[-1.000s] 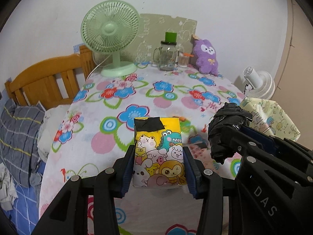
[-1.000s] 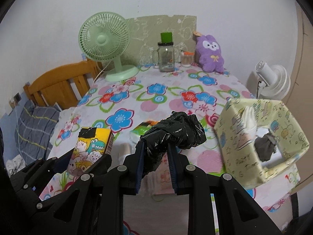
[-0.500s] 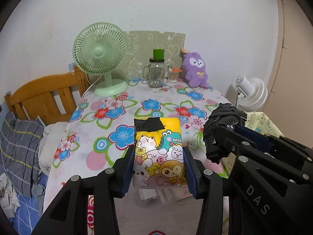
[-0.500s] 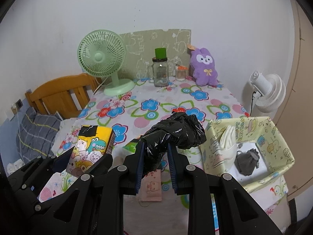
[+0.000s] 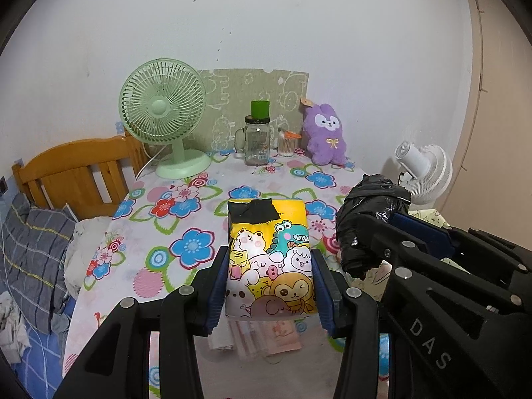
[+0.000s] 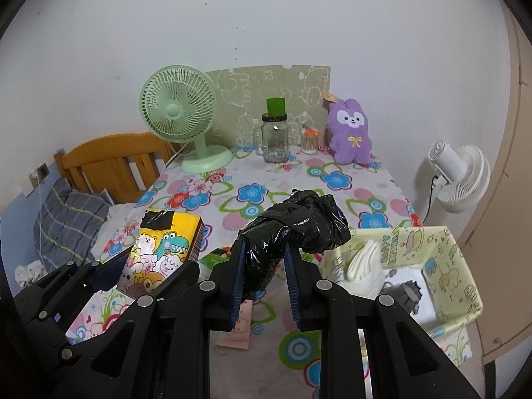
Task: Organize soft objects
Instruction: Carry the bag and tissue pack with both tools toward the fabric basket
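My left gripper is shut on a yellow cartoon tissue pack with black tape on top, held above the near edge of the floral table. The pack also shows in the right wrist view. My right gripper is shut on a black plastic bundle, held to the right of the pack; the bundle shows in the left wrist view. A pale yellow fabric box stands at the right, holding a cream soft item and a grey item.
At the table's far end stand a green fan, a glass jar with green lid, a small container and a purple plush. Pink papers lie near the front. A wooden headboard is left, a white fan right.
Both grippers have pulled back and risen with their loads, so more of the table shows. The fabric box now sits lower and farther right in the right wrist view.
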`<action>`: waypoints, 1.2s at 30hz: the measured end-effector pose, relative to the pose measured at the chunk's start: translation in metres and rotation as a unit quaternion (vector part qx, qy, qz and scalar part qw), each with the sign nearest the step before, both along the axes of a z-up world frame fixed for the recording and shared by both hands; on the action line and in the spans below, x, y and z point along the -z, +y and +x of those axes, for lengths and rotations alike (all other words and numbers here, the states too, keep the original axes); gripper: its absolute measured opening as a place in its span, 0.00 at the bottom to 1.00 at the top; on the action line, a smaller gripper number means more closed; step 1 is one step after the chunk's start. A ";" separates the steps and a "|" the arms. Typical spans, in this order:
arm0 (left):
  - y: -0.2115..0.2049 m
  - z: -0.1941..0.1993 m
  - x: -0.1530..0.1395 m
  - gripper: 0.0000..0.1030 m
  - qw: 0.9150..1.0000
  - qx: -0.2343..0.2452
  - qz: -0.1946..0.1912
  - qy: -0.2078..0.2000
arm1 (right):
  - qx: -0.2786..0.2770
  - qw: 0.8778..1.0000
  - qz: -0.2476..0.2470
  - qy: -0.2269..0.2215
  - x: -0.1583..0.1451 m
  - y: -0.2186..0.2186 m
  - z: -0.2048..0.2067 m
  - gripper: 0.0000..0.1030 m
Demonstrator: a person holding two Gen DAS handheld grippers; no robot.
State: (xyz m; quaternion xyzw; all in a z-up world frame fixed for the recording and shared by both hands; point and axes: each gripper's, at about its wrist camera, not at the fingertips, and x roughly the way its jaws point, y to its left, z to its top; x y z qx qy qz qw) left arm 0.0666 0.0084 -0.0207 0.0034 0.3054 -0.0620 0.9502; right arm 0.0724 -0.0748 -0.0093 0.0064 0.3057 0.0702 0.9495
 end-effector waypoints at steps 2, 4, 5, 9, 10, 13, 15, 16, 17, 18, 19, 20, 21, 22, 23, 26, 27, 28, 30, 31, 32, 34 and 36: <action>-0.006 0.000 -0.002 0.46 1.000 -0.001 -0.002 -0.002 | -0.005 1.000 0.000 -0.003 -0.002 -0.008 0.001 0.26; -0.012 0.000 -0.003 0.46 1.000 -0.005 -0.003 -0.006 | -0.008 1.000 0.001 -0.007 -0.004 -0.014 0.000 0.26; -0.016 0.001 -0.003 0.46 1.000 -0.006 -0.002 -0.007 | -0.009 1.000 0.001 -0.008 -0.005 -0.017 0.001 0.26; -0.031 0.002 -0.003 0.46 1.000 -0.002 0.003 -0.008 | -0.013 1.000 0.007 -0.011 -0.006 -0.031 0.001 0.26; -0.035 0.003 -0.003 0.46 1.000 -0.001 0.004 -0.008 | -0.014 1.000 0.009 -0.011 -0.006 -0.035 0.001 0.26; -0.046 0.004 -0.003 0.46 1.000 0.003 0.006 -0.008 | -0.013 1.000 0.013 -0.011 -0.005 -0.046 0.002 0.26; -0.053 0.005 -0.002 0.46 1.000 0.005 0.007 -0.009 | -0.011 1.000 0.015 -0.011 -0.005 -0.053 0.002 0.26; -0.057 0.006 -0.002 0.46 1.000 0.007 0.006 -0.010 | -0.009 1.000 0.014 -0.012 -0.005 -0.058 0.002 0.26; -0.059 0.007 -0.001 0.46 1.000 0.008 0.006 -0.010 | -0.008 1.000 0.014 -0.013 -0.005 -0.061 0.002 0.26; -0.062 0.008 0.000 0.46 1.000 0.009 0.007 -0.011 | -0.006 1.000 0.015 -0.014 -0.004 -0.064 0.003 0.26; -0.065 0.009 0.000 0.46 1.000 0.011 0.007 -0.012 | -0.003 1.000 0.013 -0.014 -0.003 -0.068 0.003 0.26; -0.069 0.010 0.001 0.46 1.000 0.013 0.006 -0.012 | -0.001 1.000 0.012 -0.015 -0.003 -0.070 0.003 0.26; -0.071 0.011 0.001 0.46 1.000 0.015 0.006 -0.011 | 0.001 1.000 0.011 -0.015 -0.002 -0.073 0.003 0.26; -0.075 0.012 0.002 0.46 1.000 0.018 0.006 -0.011 | 0.002 1.000 0.011 -0.014 -0.001 -0.076 0.004 0.26; -0.078 0.012 0.003 0.46 1.000 0.021 0.007 -0.011 | 0.004 1.000 0.011 -0.014 -0.001 -0.079 0.004 0.26; -0.088 0.014 0.005 0.46 1.000 0.028 0.008 -0.009 | 0.011 1.000 0.012 -0.013 0.002 -0.089 0.005 0.26; -0.091 0.015 0.006 0.46 0.999 0.031 0.008 -0.008 | 0.013 1.000 0.012 -0.012 0.002 -0.093 0.007 0.26; -0.094 0.016 0.007 0.46 0.999 0.033 0.008 -0.007 | 0.015 1.000 0.013 -0.011 0.003 -0.096 0.007 0.26; -0.099 0.018 0.009 0.46 0.999 0.038 0.009 -0.006 | 0.021 1.000 0.013 -0.009 0.006 -0.103 0.008 0.26; -0.102 0.018 0.009 0.46 0.999 0.040 0.009 -0.005 | 0.023 1.000 0.014 -0.009 0.007 -0.106 0.009 0.26; -0.105 0.019 0.011 0.47 0.999 0.043 0.009 -0.003 | 0.026 1.000 0.015 -0.008 0.008 -0.108 0.009 0.26; -0.110 0.021 0.013 0.47 0.999 0.047 0.010 -0.001 | 0.031 0.999 0.016 -0.006 0.010 -0.114 0.010 0.26; -0.115 0.023 0.015 0.47 0.999 0.050 0.011 0.001 | 0.034 0.999 0.018 -0.004 0.012 -0.120 0.012 0.26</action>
